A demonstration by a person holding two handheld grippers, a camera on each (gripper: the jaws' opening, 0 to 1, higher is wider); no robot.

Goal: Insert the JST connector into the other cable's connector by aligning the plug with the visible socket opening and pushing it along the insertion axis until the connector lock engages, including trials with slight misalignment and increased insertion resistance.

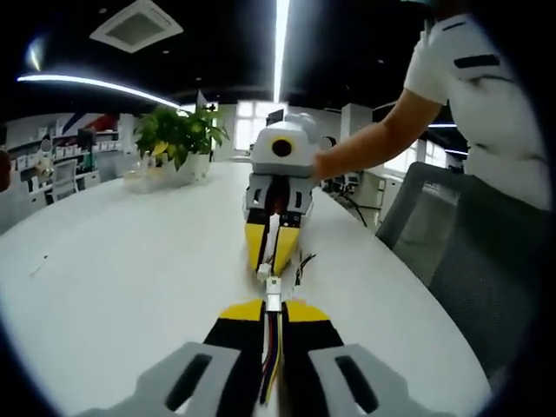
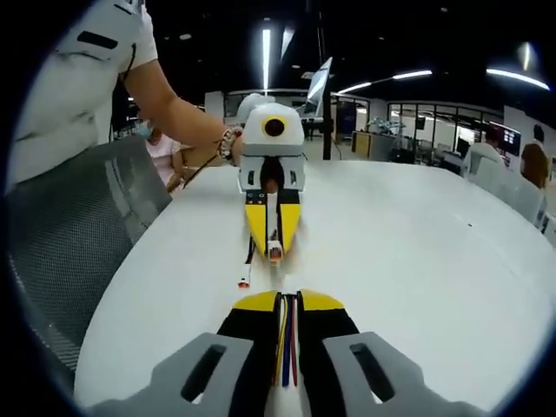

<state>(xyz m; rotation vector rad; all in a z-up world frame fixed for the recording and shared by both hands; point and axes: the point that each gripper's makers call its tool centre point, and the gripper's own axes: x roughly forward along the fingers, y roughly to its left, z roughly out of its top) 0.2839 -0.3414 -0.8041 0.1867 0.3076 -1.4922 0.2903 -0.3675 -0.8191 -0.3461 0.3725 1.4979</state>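
Observation:
My left gripper (image 1: 273, 306) is shut on a cable of coloured wires (image 1: 272, 356). Its white connector (image 1: 274, 291) sticks out past the yellow jaw tips. Facing it, my right gripper (image 1: 271, 261) holds the other white connector (image 1: 264, 270). The two connectors sit end to end, very close and slightly offset sideways. In the right gripper view, my right gripper (image 2: 287, 297) is shut on red, blue and yellow wires (image 2: 287, 343). Opposite it, the left gripper (image 2: 274, 252) has its connector (image 2: 275, 253) at its tips. A loose cable end (image 2: 244, 281) lies on the table.
Both grippers hover low over a white table (image 1: 130, 261). A potted plant (image 1: 178, 135) stands at its far end. A grey mesh chair (image 1: 452, 234) is at the table's edge beside the person's arm (image 1: 373, 143). Other people sit in the background (image 2: 530, 174).

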